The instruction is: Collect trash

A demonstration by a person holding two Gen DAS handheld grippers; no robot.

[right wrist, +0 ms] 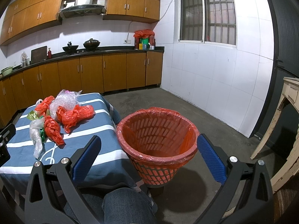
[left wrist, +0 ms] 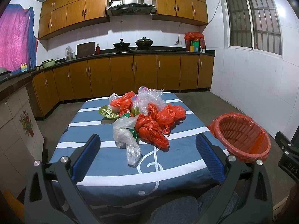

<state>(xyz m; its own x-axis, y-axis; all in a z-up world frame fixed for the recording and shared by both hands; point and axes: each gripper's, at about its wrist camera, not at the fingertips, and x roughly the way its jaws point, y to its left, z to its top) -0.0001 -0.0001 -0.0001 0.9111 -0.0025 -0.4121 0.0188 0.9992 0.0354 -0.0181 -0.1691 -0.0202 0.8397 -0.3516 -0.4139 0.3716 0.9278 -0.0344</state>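
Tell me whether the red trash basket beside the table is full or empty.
Empty. The right wrist view looks into the basket: only its red liner and slotted walls show, and the trash bags lie on the table.

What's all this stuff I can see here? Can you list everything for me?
red plastic bags: about four, orange-red, heaped on the table
clear plastic bags: two or three, see-through, same heap
shiny wrappers: a few, green-gold, in the heap
table: one, blue cloth with white stripes
basket: one, red with red liner, empty, on the floor right of the table
woks: two, black, on the stove
knee: blue jeans, bottom
left gripper: open
right gripper: open
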